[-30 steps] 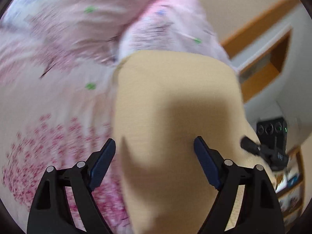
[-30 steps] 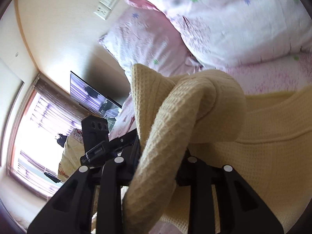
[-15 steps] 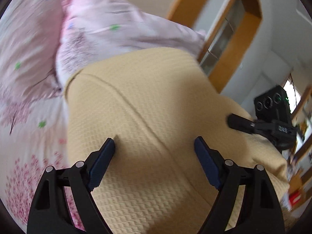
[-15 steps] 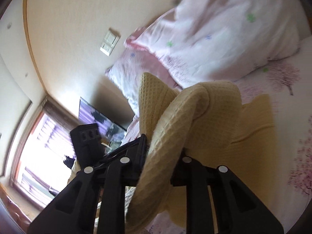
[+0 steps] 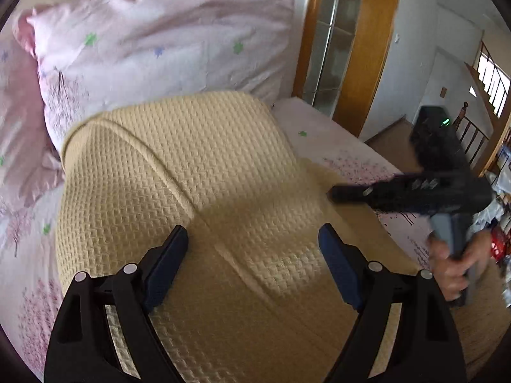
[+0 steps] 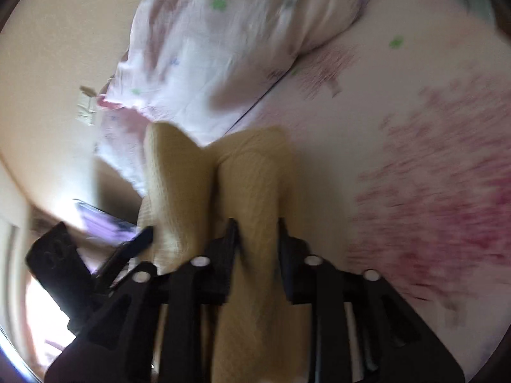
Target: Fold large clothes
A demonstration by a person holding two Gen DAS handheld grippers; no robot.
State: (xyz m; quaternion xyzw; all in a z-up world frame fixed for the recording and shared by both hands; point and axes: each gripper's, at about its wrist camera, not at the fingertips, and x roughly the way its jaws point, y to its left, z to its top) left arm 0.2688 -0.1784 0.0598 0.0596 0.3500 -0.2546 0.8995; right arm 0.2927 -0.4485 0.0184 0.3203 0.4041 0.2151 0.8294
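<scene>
- Cream waffle-knit garment [image 5: 198,172]: it lies spread on the bed [image 5: 348,156], its far end against the pink pillow [image 5: 159,44] near the head of the bed. A raised fold line runs diagonally across it in my left wrist view.
- Left gripper [image 5: 252,265]: my jaws stand wide apart above the garment, one blue pad [image 5: 166,265] on each side of the fold line. Nothing is clamped between them; the cloth lies below the pads, and I cannot tell whether their tips touch it.
- Right gripper [image 6: 257,239]: my jaws have just been opening, and a bunched roll of the same cream cloth [image 6: 255,191] runs up between them. The cloth fills the gap and the pads sit against it on both sides, so I read this as a grasp on the garment. The view is blurred.
- Second lobe of cloth [image 6: 179,185]: it stands just beside the held roll, to its left in the right wrist view, outside the jaws.
- Right gripper in the left wrist view [image 5: 415,188]: a blurred black body over the bed's right edge, its tip reaching the garment's right side. A hand [image 5: 456,255] grips its handle.
- Bed sheet [image 6: 431,159]: pale pink with darker pink blossom print and small green marks.
- Wooden door frame [image 5: 377,48]: it stands beyond the far right corner of the bed.
</scene>
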